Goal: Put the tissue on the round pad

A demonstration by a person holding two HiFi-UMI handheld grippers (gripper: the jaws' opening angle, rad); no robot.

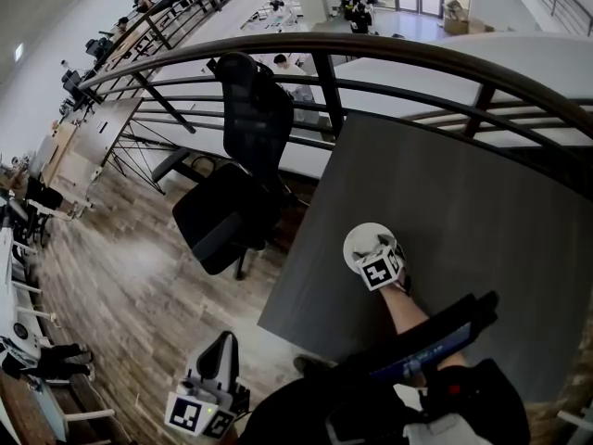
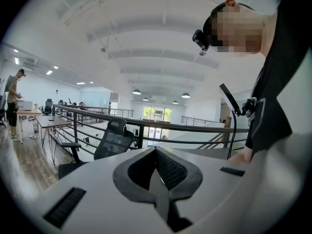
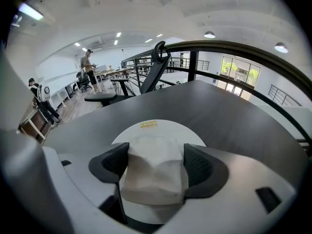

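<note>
A white crumpled tissue [image 3: 155, 172] sits between the jaws of my right gripper [image 3: 156, 160], which is shut on it. Just under and beyond it lies the round white pad [image 3: 151, 126] on the dark grey table [image 3: 229, 111]. The head view shows this gripper [image 1: 378, 250] over the pad [image 1: 357, 239] near the table's left front part. My left gripper [image 1: 220, 350] hangs low off the table's left side, above the wooden floor. Its jaws [image 2: 157, 172] are shut with nothing between them and point out across the room.
A black office chair [image 1: 243, 170] stands by the table's left edge [image 1: 296, 248]. A curved black railing [image 1: 417, 58] runs behind the table. Beyond the railing are desks, and people stand in the distance [image 3: 87, 65].
</note>
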